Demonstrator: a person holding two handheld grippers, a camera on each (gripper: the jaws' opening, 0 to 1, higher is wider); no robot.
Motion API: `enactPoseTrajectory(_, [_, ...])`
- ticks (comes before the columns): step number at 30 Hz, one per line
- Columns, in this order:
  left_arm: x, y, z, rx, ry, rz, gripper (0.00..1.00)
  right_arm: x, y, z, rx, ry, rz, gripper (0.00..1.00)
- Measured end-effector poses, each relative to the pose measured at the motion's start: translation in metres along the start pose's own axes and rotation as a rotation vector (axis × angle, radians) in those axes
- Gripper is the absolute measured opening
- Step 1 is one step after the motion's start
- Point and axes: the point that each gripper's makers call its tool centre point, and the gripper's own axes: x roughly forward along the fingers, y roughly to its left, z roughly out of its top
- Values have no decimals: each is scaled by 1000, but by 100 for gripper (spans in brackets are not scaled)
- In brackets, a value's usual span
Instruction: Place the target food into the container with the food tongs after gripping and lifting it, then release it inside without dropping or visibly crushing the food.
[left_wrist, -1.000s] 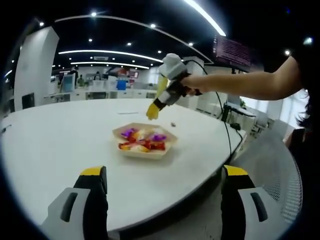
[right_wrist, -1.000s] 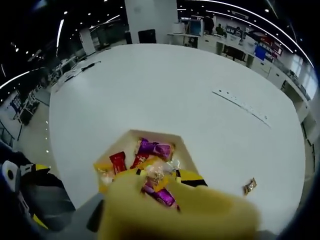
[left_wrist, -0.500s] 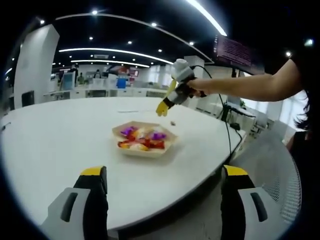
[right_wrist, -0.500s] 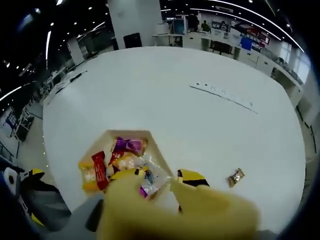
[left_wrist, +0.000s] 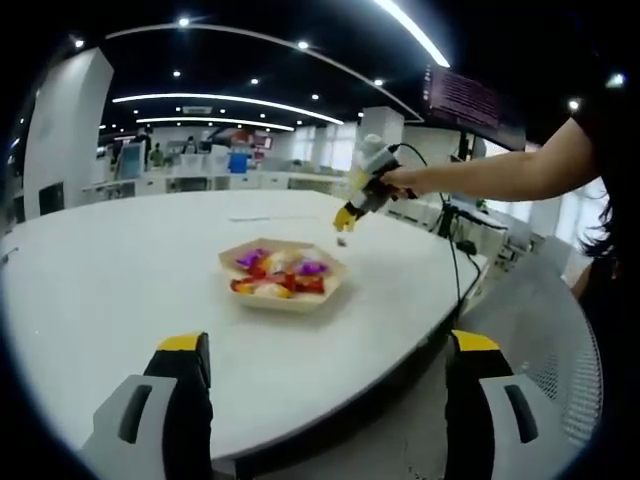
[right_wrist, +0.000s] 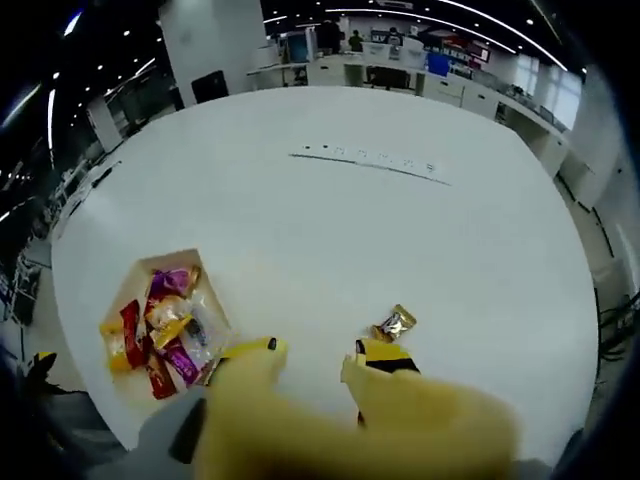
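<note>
Your right tongs (right_wrist: 310, 358) open and empty just above the gold wrapped candy (right_wrist: 394, 323) on the white tabletop (right_wrist: 400, 230), tray of candies (right_wrist: 160, 325) beside, your left tongs (left_wrist: 320, 350) open, held low near the tabletop's edge

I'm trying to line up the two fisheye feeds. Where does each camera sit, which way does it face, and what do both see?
Left gripper view: low at the table edge, facing across the white table toward the tray; own tongs open at bottom, person's arm holding the right tongs.
Right gripper view: above the table, looking down past its own open tongs at a loose wrapped candy.
Shared: tray of candies, table.
</note>
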Motion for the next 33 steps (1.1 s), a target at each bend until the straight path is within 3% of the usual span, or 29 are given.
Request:
enactPoseTrajectory(11, [1,0,-3,-3,21,-10,93,12,-34,-3,156,3,-72,30])
enactPoseTrajectory(17, [1,-1,-4,-3,28,-14,93,28,-36,-4,137,26,-92,30])
enactPoseTrajectory(28, [1,-1,-5,-7,41,-18,92,44,-49,-5,304,52,-121,30])
enactPoseTrajectory(33, [2,-1,-5,-9,43,-18,92,46,-53,-3,330,68,-137,29])
